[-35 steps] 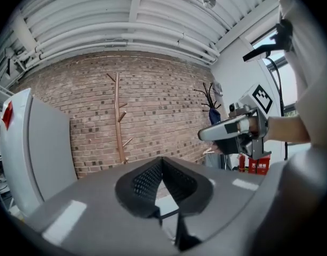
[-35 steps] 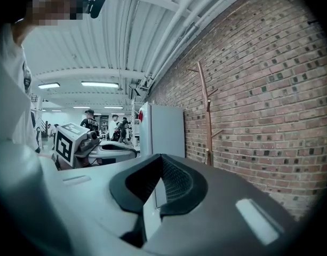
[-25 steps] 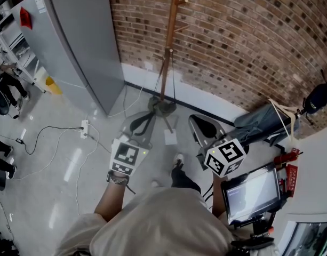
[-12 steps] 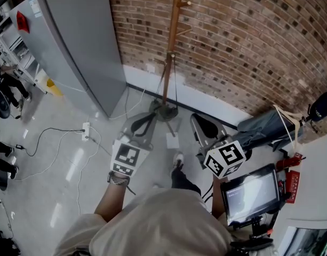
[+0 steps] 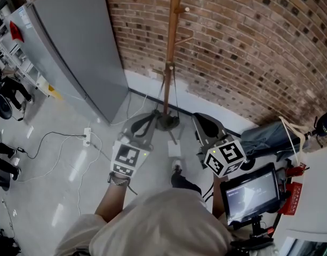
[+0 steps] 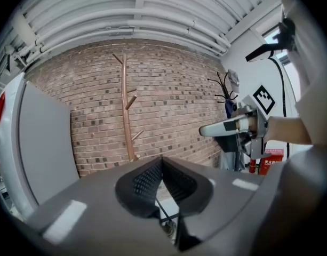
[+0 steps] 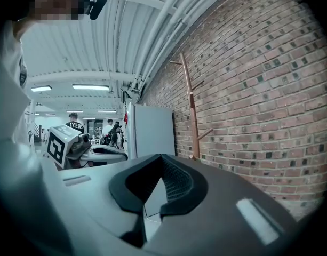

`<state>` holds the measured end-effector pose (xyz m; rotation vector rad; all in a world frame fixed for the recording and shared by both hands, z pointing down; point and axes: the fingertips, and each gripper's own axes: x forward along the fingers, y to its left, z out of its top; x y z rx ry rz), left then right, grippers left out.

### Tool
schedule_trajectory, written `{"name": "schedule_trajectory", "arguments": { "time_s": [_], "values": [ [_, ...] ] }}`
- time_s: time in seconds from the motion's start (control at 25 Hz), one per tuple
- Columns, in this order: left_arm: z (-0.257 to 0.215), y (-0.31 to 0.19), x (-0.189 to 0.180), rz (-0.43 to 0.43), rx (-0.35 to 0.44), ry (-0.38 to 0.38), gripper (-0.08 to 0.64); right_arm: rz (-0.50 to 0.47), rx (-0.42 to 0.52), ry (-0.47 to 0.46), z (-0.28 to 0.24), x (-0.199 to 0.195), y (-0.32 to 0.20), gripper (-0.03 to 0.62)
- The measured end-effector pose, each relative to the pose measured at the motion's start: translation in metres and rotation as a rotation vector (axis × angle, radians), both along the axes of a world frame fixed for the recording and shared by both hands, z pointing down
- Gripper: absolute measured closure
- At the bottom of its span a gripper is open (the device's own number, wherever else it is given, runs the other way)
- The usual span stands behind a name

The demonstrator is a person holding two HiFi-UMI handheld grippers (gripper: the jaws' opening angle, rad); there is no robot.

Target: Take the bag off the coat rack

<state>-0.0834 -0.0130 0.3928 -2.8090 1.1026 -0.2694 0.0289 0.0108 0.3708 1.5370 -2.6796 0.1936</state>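
Observation:
The wooden coat rack (image 5: 173,41) stands against the brick wall; its pole also shows in the left gripper view (image 6: 124,105) and the right gripper view (image 7: 190,111). Thin dark straps (image 5: 167,89) hang from a low peg down to a dark grey lump (image 5: 166,122) at the rack's foot; I cannot tell whether that is the bag or the base. My left gripper (image 5: 144,125) and right gripper (image 5: 205,127) are held level, side by side, just short of the rack's foot. Both are shut with nothing between the jaws (image 6: 162,162) (image 7: 161,159).
A tall grey cabinet (image 5: 72,52) stands left of the rack. A power strip with cables (image 5: 86,136) and a white sheet (image 5: 174,149) lie on the floor. A screen on a stand (image 5: 248,189) and a grey-blue bundle (image 5: 270,135) are at my right. People stand at the far left.
Both grippers have come forward toward the rack, which now sits nearer and larger in the head view. Their jaws stay shut.

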Motion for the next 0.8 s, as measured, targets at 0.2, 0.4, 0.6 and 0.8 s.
{"name": "schedule_trajectory", "arguments": {
  "time_s": [0.2, 0.4, 0.6, 0.8],
  "values": [
    [-0.010, -0.035, 0.014, -0.025, 0.008, -0.003, 0.560, -0.026, 0.002, -0.008, -0.007, 0.013, -0.038, 0.589],
    [-0.011, -0.062, 0.025, -0.049, 0.000, -0.012, 0.560, -0.045, -0.018, -0.016, -0.006, 0.025, -0.072, 0.589],
    [-0.009, -0.084, 0.034, -0.085, -0.011, -0.020, 0.560, -0.075, -0.030, -0.010, -0.002, 0.035, -0.097, 0.589],
    [-0.005, -0.104, 0.047, -0.114, -0.021, -0.023, 0.560, -0.098, -0.042, -0.011, 0.003, 0.049, -0.121, 0.589]
  ]
}}
